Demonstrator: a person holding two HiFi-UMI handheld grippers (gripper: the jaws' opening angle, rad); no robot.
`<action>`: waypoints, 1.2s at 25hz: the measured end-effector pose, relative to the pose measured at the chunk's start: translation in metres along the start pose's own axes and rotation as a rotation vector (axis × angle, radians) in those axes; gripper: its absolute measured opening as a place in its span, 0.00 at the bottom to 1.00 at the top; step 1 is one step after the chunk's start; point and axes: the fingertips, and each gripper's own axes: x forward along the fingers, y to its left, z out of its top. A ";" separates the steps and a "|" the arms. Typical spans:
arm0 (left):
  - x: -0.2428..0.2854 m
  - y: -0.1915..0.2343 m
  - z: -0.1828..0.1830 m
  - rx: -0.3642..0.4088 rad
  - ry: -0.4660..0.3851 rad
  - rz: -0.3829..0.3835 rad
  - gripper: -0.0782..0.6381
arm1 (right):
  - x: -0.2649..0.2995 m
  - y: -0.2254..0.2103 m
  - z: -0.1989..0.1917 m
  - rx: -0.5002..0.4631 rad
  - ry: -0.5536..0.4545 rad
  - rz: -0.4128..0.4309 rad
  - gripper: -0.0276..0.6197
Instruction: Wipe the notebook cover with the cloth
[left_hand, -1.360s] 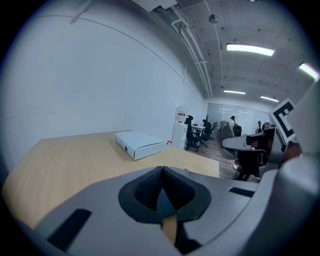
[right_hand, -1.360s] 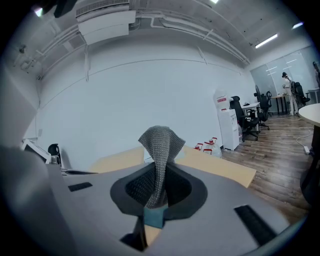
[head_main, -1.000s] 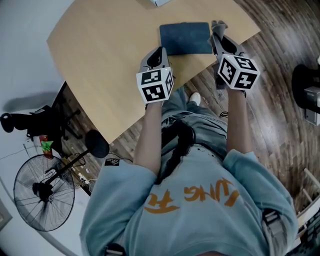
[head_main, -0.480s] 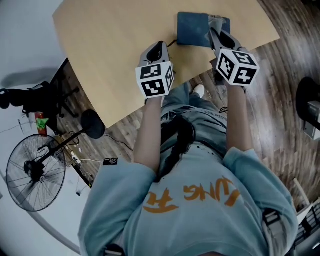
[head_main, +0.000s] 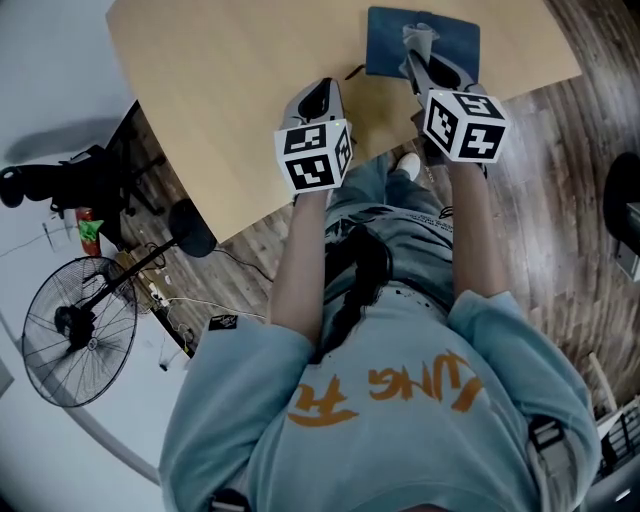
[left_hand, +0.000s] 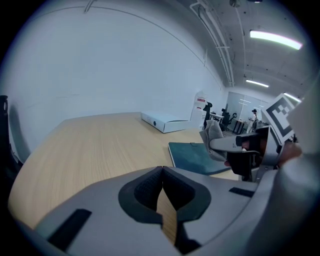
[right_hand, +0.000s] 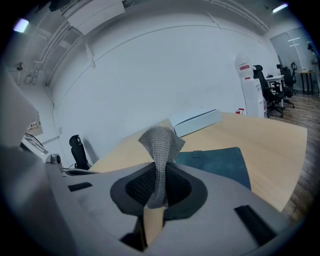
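Observation:
A dark blue notebook (head_main: 450, 40) lies flat at the near right of the wooden table (head_main: 230, 80). My right gripper (head_main: 415, 58) hangs over the notebook's middle, shut on a grey knitted cloth (head_main: 418, 36) that sticks up past the jaw tips. In the right gripper view the cloth (right_hand: 160, 147) stands between the jaws, with the notebook (right_hand: 220, 162) just beyond. To the left of the notebook my left gripper (head_main: 324, 88) hovers over bare wood, shut with nothing in it. In the left gripper view its pads (left_hand: 150, 187) touch, and the notebook (left_hand: 192, 157) lies to the right.
A flat white box (left_hand: 165, 121) sits farther back on the table beyond the notebook. The table's near edge runs just below both grippers. On the floor to the left stand a fan (head_main: 78, 340) and a black office chair (head_main: 60, 185).
My right gripper has carried the cloth from the notebook's right edge leftward to over its middle. The left gripper has held its place by the table's near edge.

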 end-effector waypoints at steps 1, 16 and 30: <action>0.001 0.001 -0.001 -0.003 0.004 0.001 0.13 | 0.003 0.001 -0.002 0.000 0.008 0.002 0.09; 0.015 0.021 -0.018 -0.082 0.057 0.018 0.13 | 0.046 0.025 -0.035 -0.040 0.163 0.060 0.09; 0.013 0.045 -0.027 -0.142 0.064 0.053 0.13 | 0.071 0.044 -0.053 -0.095 0.264 0.075 0.09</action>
